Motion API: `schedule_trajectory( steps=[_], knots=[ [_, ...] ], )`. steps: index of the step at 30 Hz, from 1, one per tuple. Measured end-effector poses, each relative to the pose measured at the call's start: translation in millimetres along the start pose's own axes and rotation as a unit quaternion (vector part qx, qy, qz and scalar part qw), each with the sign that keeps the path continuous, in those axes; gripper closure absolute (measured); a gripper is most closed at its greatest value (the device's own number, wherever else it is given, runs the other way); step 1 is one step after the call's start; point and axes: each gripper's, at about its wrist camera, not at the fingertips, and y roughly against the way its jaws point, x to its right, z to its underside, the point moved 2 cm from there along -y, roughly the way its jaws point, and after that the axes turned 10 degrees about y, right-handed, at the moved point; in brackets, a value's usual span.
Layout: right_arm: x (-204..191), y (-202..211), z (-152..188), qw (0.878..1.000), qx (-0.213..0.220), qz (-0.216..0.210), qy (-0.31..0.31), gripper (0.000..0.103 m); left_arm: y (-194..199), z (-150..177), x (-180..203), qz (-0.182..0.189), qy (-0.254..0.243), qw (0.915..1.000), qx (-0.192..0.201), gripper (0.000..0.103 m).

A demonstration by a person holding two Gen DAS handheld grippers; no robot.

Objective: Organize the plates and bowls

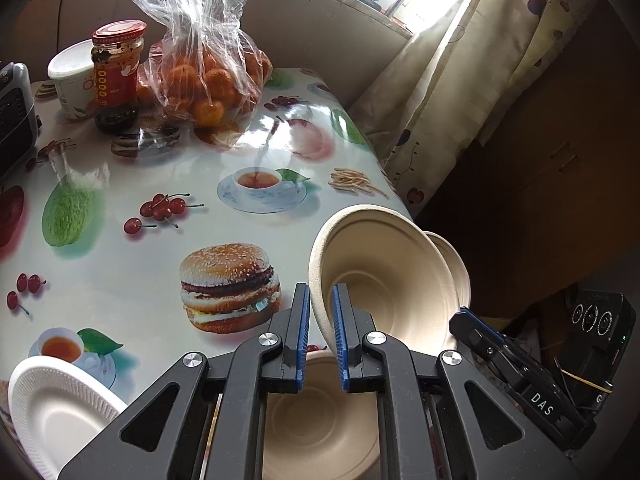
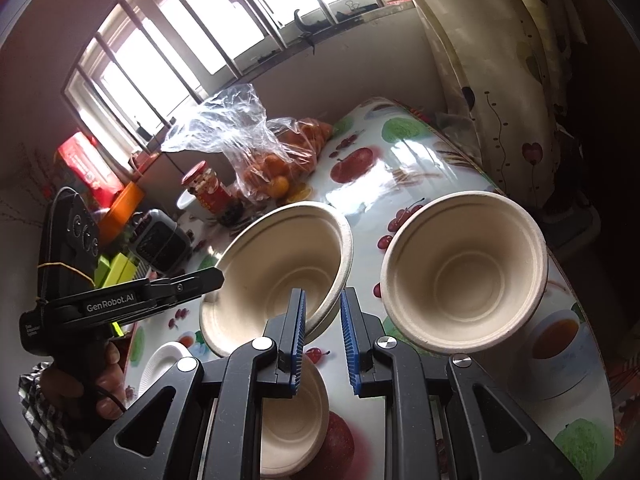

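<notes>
Blue-padded left gripper (image 1: 322, 332) clamps 1 tilted beige bowl's (image 1: 384, 276) rim for stacking; right gripper (image 2: 322, 340) straddles it, unclenched.

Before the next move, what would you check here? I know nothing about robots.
1. Left gripper holds the tilted beige paper bowl: the rim is pinched between its fingers. Ok.
2. Right gripper holds that same bowl: the rim passes between its fingers, but contact is unclear. Cannot tell.
3. The beige paper bowl lying below is upright and empty. Ok.
4. The third beige paper bowl sits safely on the table: it is close to the table edge. Cannot tell.
5. The white foam plate lies off to the side. Ok.
</notes>
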Motion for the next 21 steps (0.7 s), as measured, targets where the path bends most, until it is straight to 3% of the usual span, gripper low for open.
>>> schedule_trajectory(
  steps=[21],
  knots=[
    [-29, 33, 18, 1.0, 0.02, -0.016, 0.015, 0.085, 43, 33, -4, 0.01, -0.001, 0.9997, 0.023, 0.091]
  ],
)
